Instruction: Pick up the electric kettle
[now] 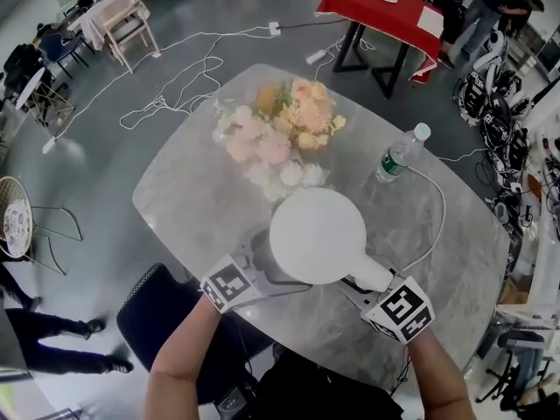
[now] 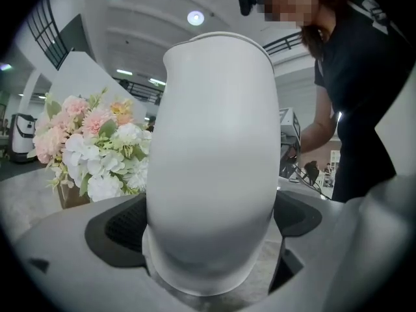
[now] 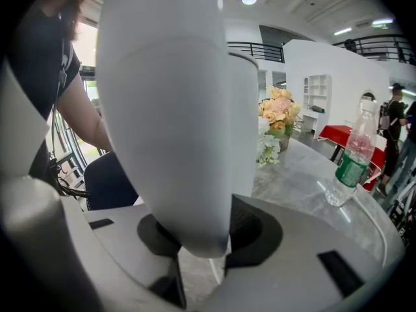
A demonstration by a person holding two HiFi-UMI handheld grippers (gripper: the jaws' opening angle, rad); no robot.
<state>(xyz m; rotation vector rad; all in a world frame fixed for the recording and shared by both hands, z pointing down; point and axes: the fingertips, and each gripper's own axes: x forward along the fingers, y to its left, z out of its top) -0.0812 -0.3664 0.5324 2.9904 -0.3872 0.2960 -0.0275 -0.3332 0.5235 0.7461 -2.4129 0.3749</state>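
A white electric kettle [image 1: 317, 236] stands on the marble table [image 1: 192, 191] close to its near edge. In the left gripper view its rounded body [image 2: 211, 161] fills the middle, resting on a white base ring [image 2: 208, 285]. My left gripper [image 1: 262, 265] [image 2: 211, 239] stands wide open around the lower body, one black pad [image 2: 120, 229] on each side. My right gripper [image 1: 366, 284] [image 3: 195, 239] comes in from the right, shut on the kettle's handle [image 3: 169, 129] near its lower end. A white cord [image 1: 437, 208] runs off to the right.
A bouquet of pink, white and orange flowers [image 1: 280, 129] [image 2: 91, 148] stands behind the kettle. A plastic water bottle [image 1: 398, 156] [image 3: 351, 155] is at the back right. A black chair [image 1: 153, 313] sits at the near left edge. A red-covered table [image 1: 381, 7] and cables lie beyond.
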